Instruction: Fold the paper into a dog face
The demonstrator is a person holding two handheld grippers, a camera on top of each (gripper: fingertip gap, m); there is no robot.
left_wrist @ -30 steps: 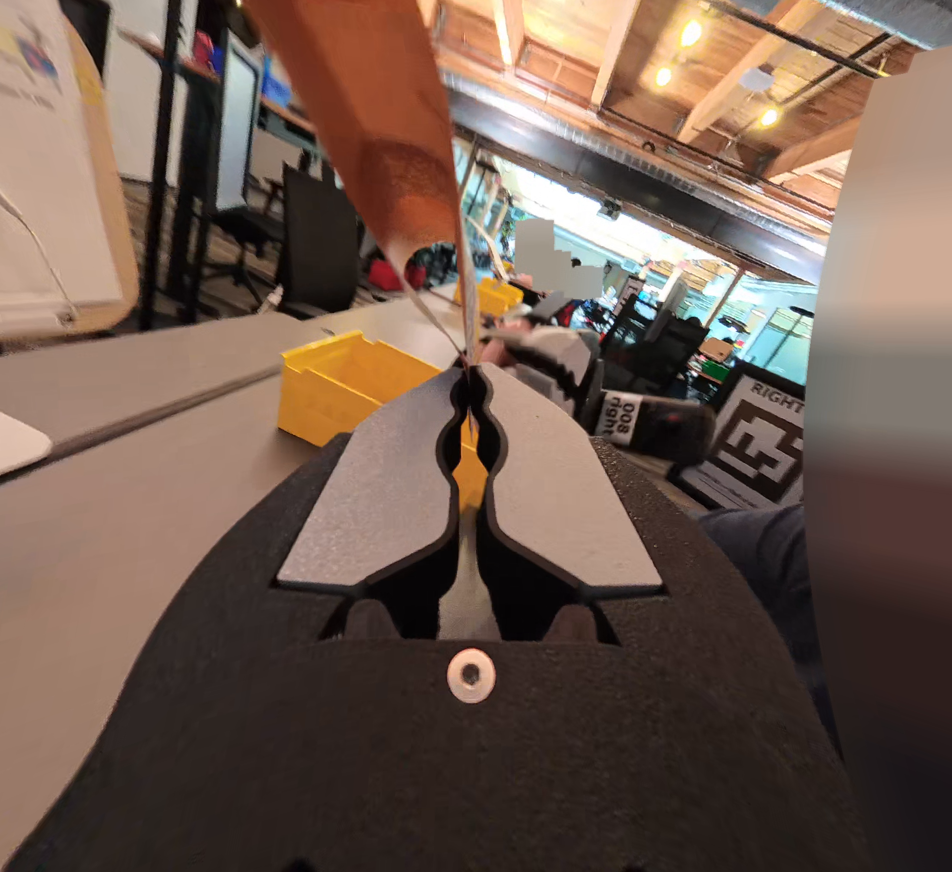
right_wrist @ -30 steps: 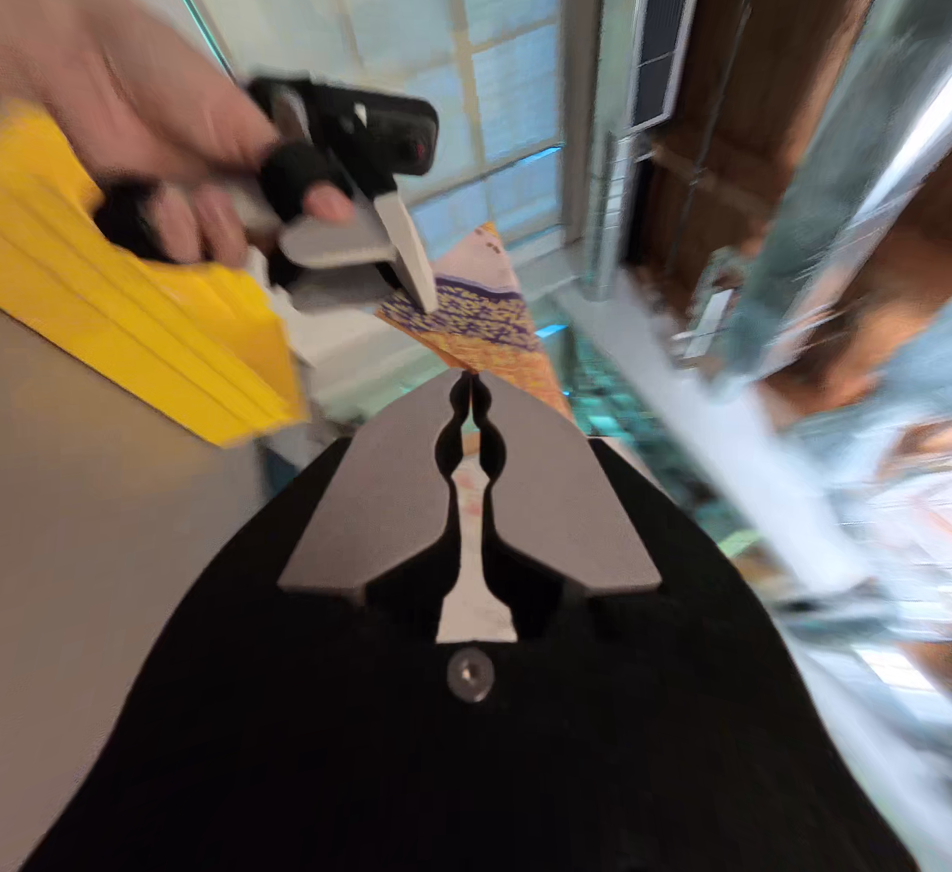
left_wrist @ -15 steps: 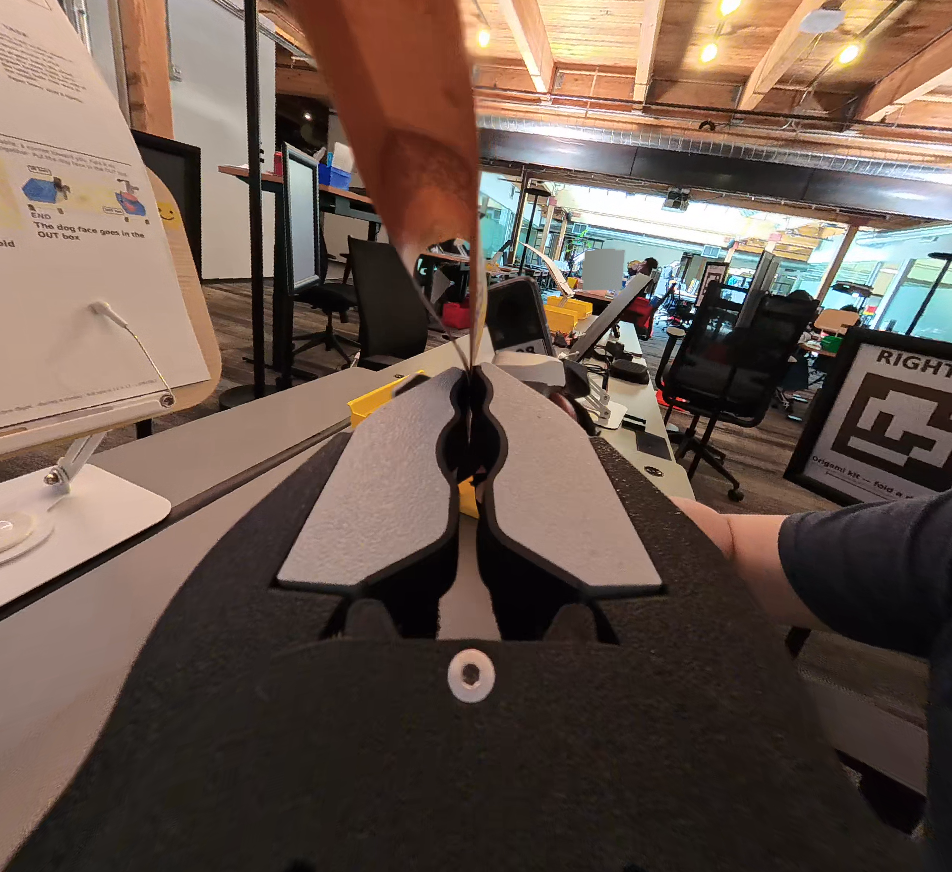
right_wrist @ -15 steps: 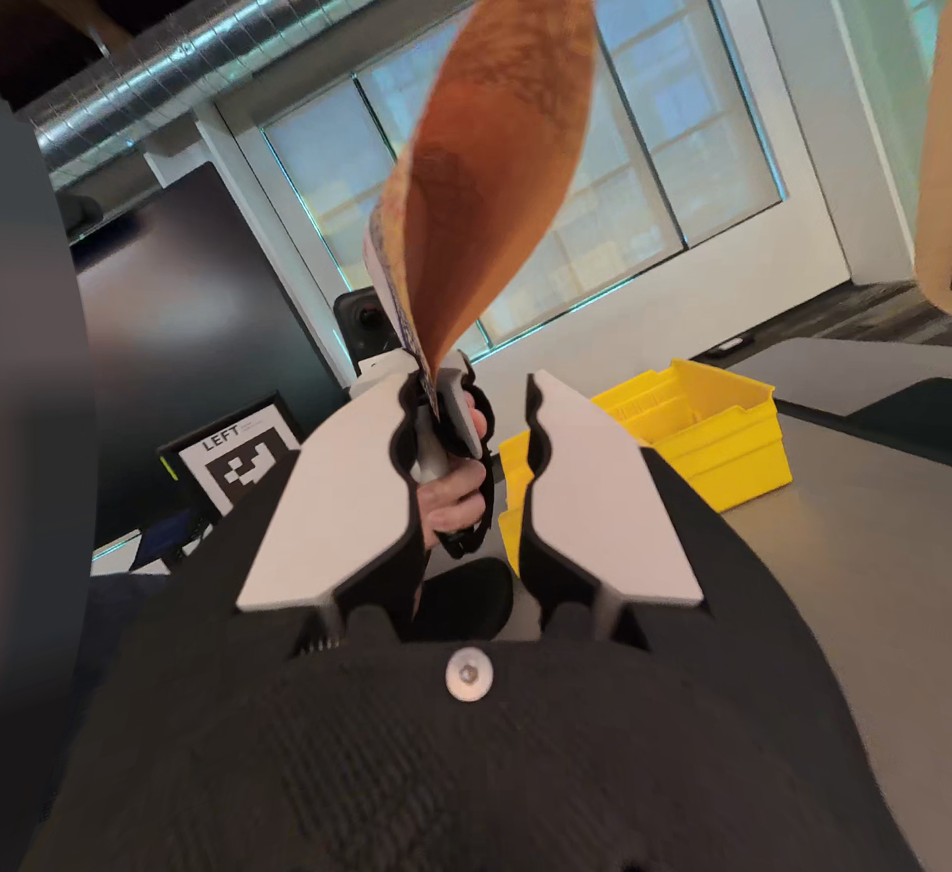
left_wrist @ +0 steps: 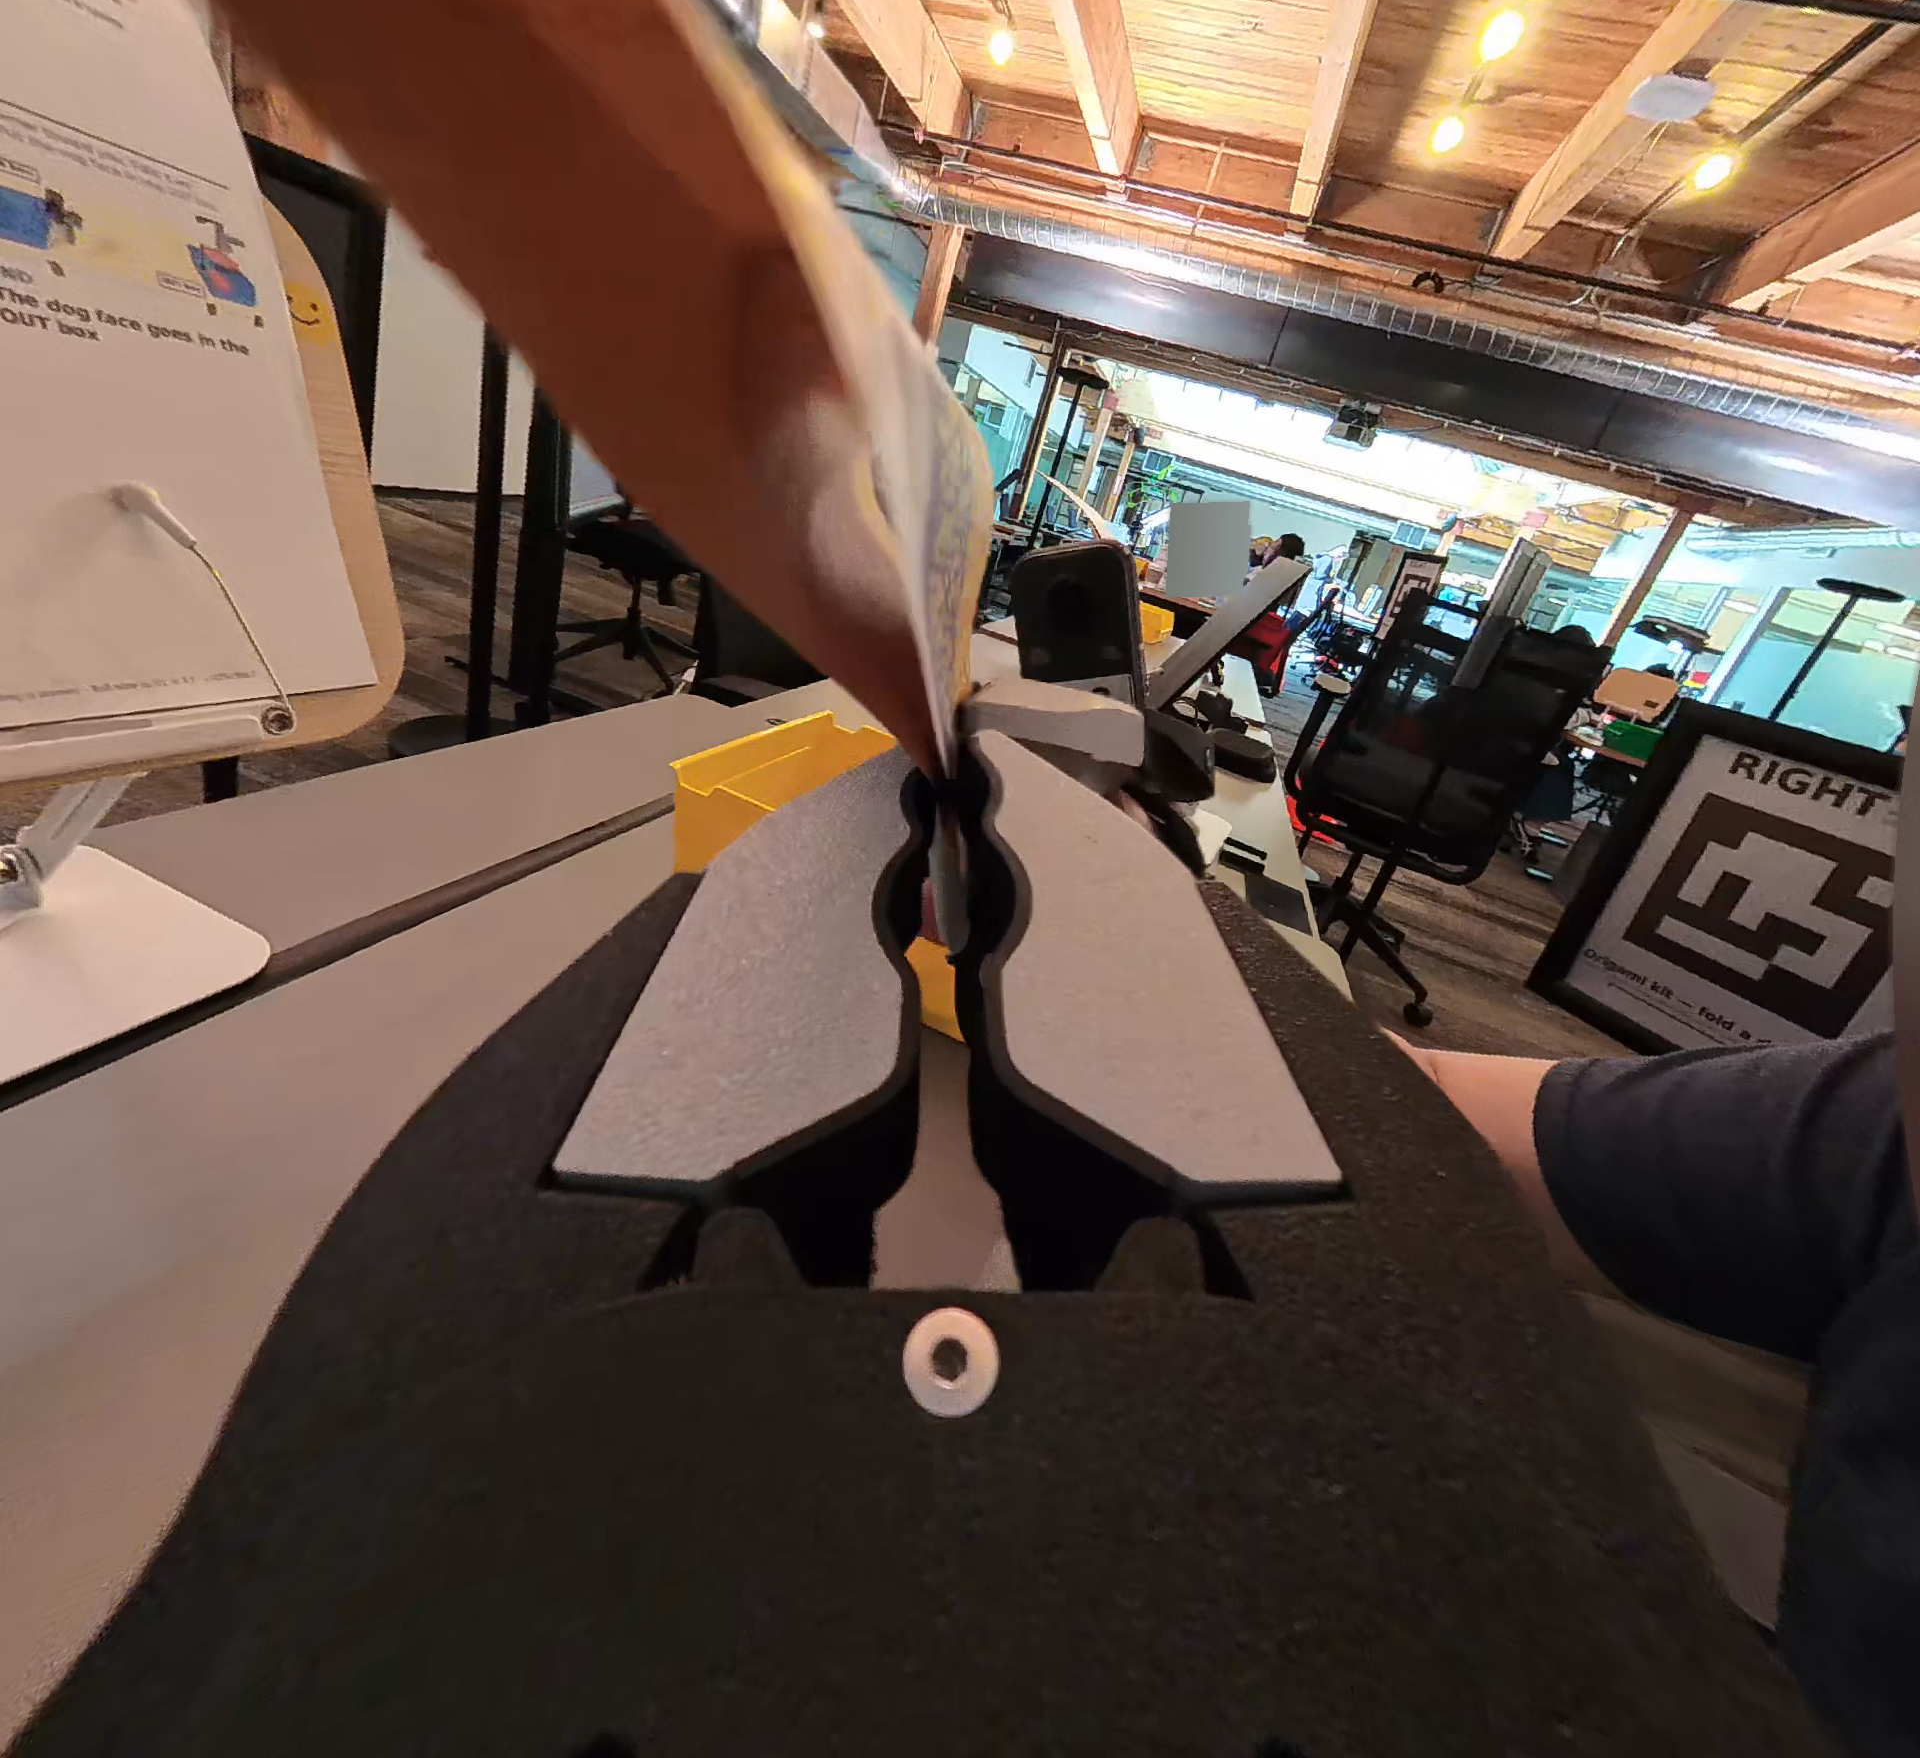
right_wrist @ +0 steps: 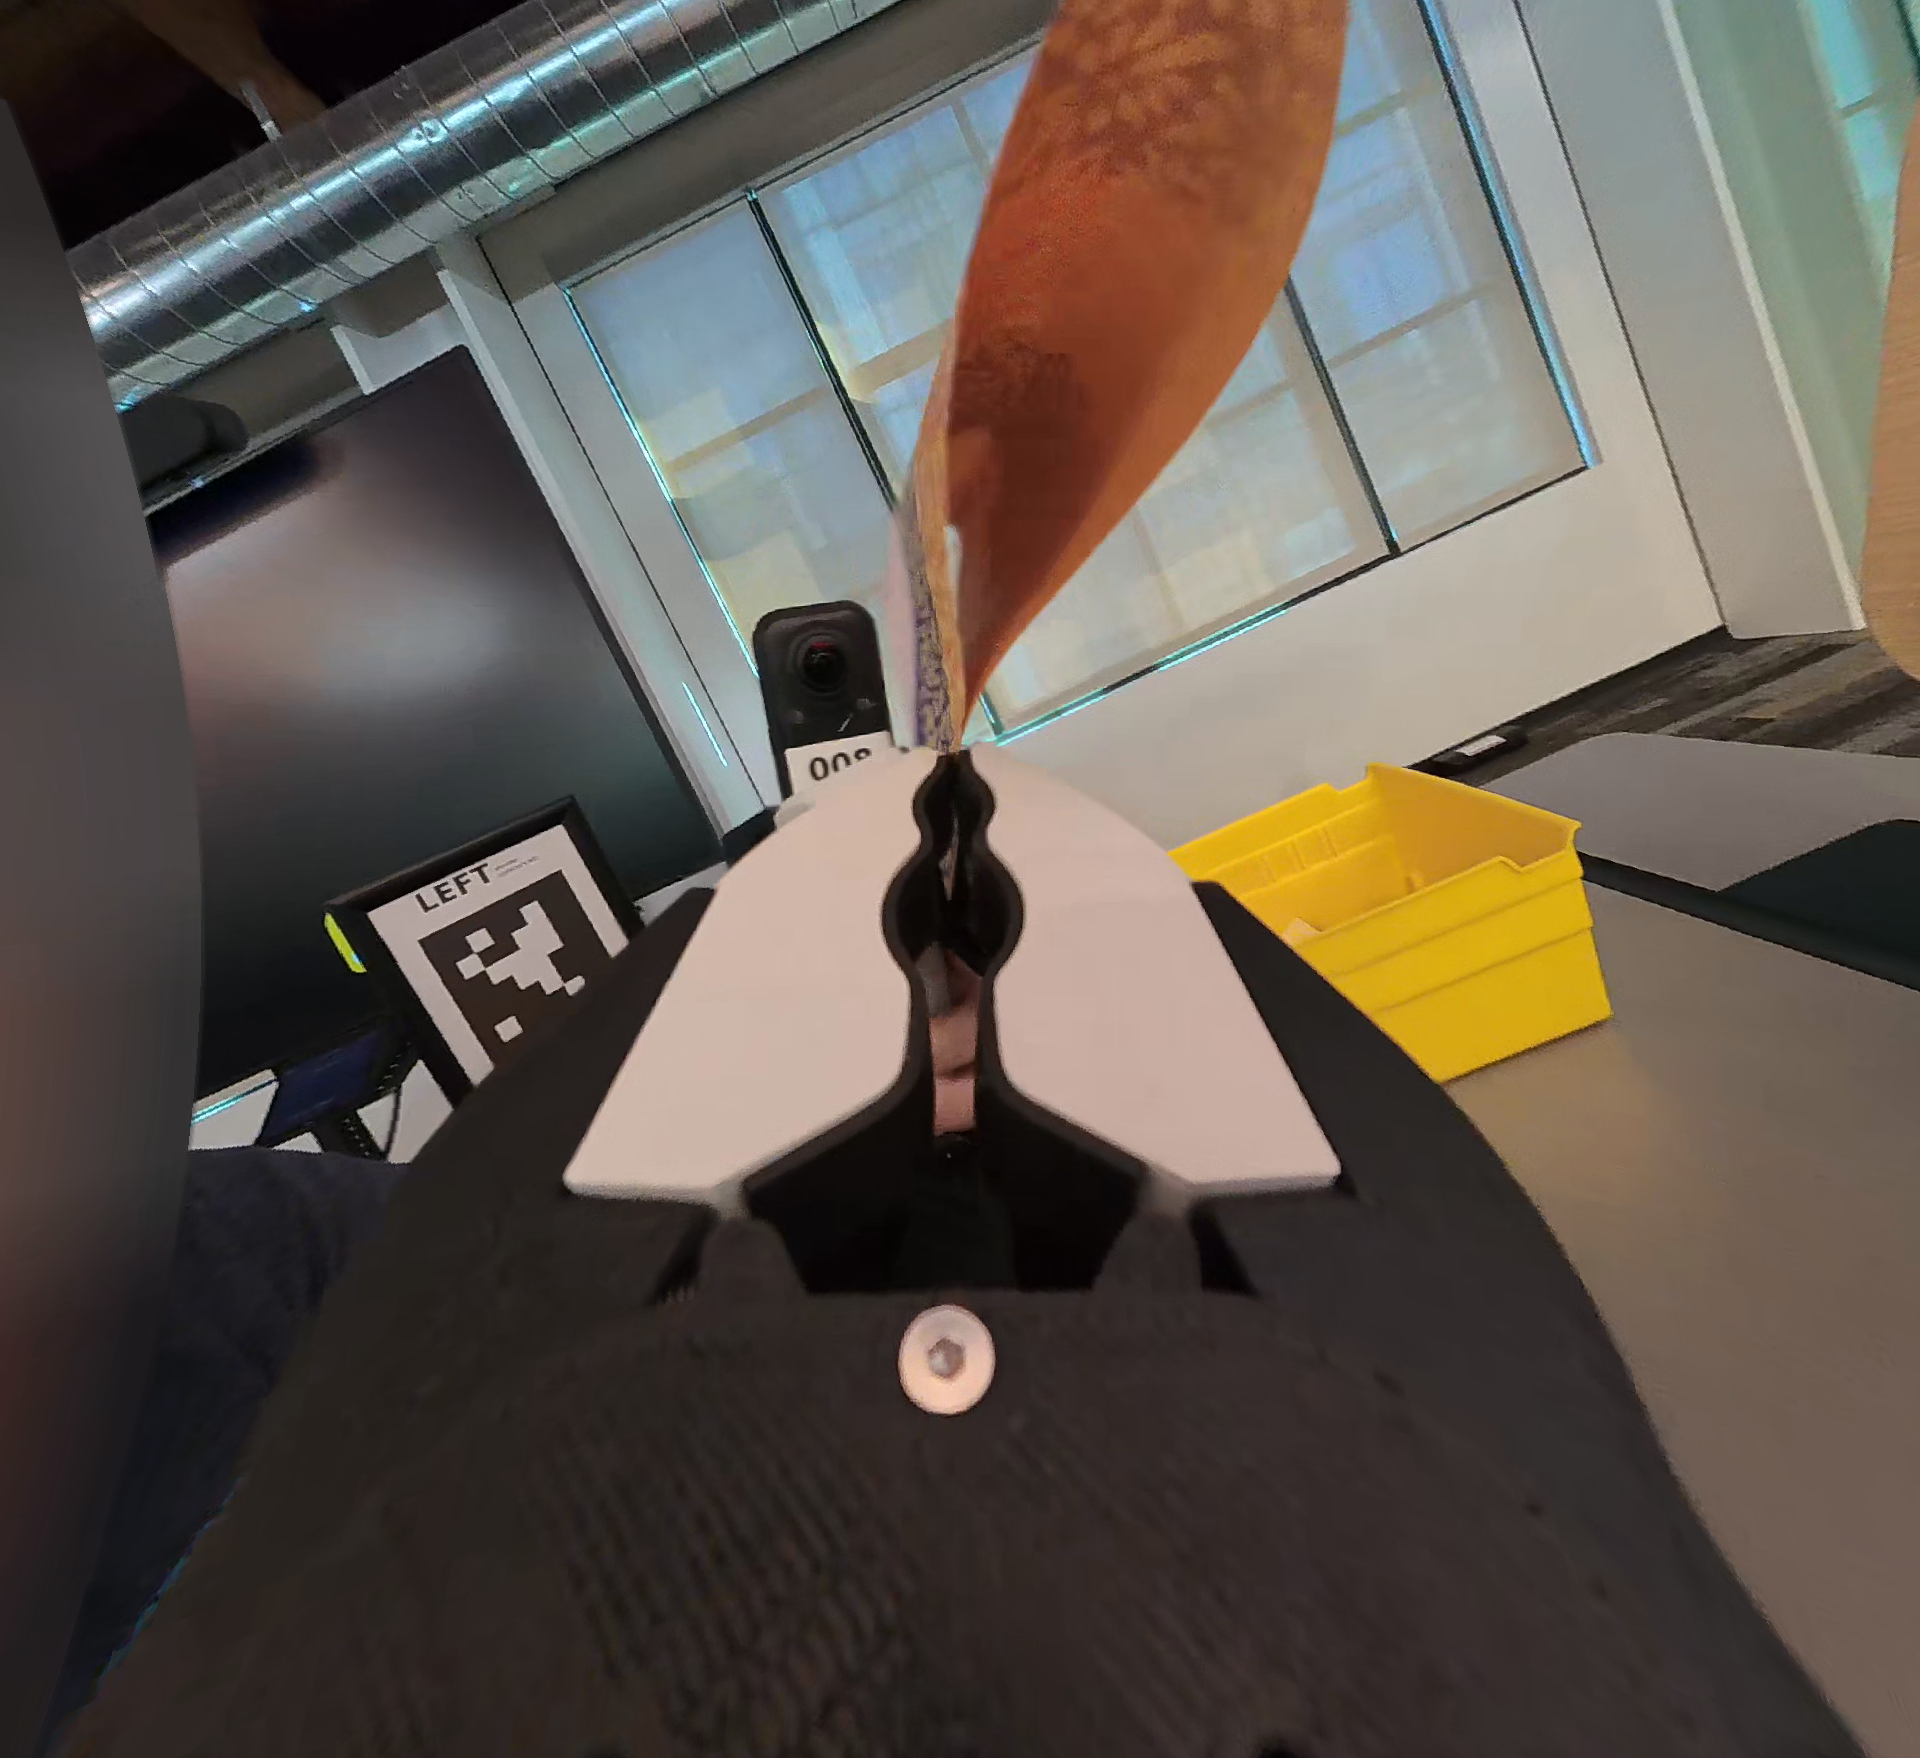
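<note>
The folded orange paper (left_wrist: 582, 233) with a purple-and-yellow patterned side is held up in the air above the grey table (left_wrist: 312, 929). My left gripper (left_wrist: 948, 778) is shut on its lower tip. The paper stands up as a curved orange leaf (right_wrist: 1132, 254) in the right wrist view. My right gripper (right_wrist: 951, 758) is shut on the same lower tip from the opposite side. Its fingers (left_wrist: 1049, 721) show in the left wrist view, meeting mine at the paper. The two grippers face each other, tips almost touching.
A yellow bin (right_wrist: 1423, 908) sits on the table, also seen in the left wrist view (left_wrist: 769, 773). An instruction sheet on a stand (left_wrist: 135, 420) is at the left. Framed marker cards (left_wrist: 1745, 898) (right_wrist: 488, 939) stand nearby. A person's sleeve (left_wrist: 1714, 1189) is at the right.
My right gripper was open beside the paper half a second ago and has now closed on its tip. My left gripper kept its hold; the paper tilted left in its view.
</note>
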